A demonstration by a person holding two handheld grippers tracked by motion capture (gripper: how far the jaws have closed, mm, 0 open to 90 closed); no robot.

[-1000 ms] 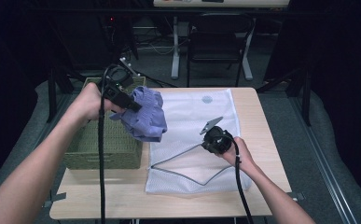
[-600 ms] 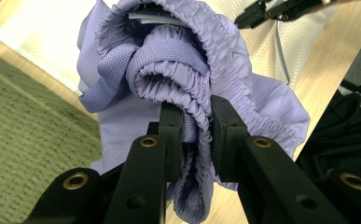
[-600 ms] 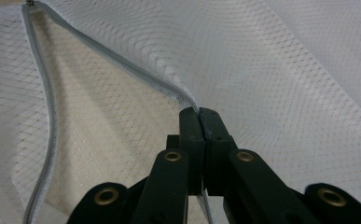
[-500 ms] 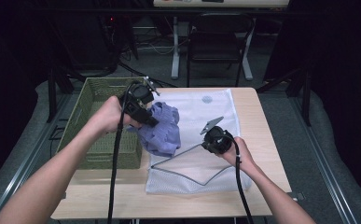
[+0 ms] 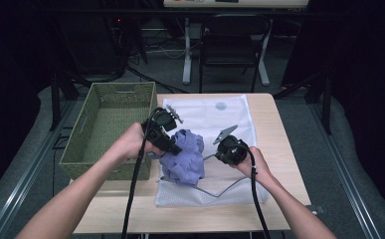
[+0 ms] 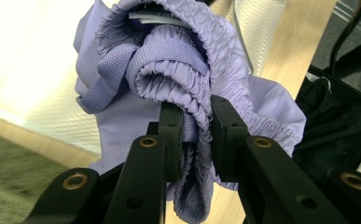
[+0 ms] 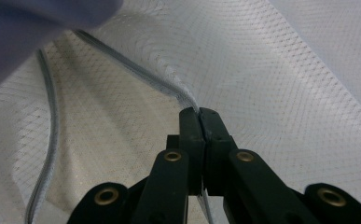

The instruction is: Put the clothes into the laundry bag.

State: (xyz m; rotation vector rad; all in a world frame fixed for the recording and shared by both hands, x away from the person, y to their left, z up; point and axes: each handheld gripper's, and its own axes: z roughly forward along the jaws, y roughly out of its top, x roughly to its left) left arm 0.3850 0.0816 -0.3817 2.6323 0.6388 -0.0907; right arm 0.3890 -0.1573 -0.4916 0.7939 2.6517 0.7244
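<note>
A lilac garment with a gathered elastic waistband hangs bunched from my left gripper, which is shut on that waistband. It dangles over the open mouth of a white mesh laundry bag lying flat on the table. My right gripper is shut on the bag's grey zipper edge and holds the top layer lifted. In the high view the right gripper sits just right of the garment, with the zipper line curving below it.
A green woven basket stands at the table's left side, beside my left forearm. The wooden table has a bare strip to the right of the bag and along its front edge. Black chairs and cables lie beyond the far edge.
My left gripper has carried the lilac garment from over the basket rightwards and down to the bag's mouth. The right gripper has kept still on the zipper edge.
</note>
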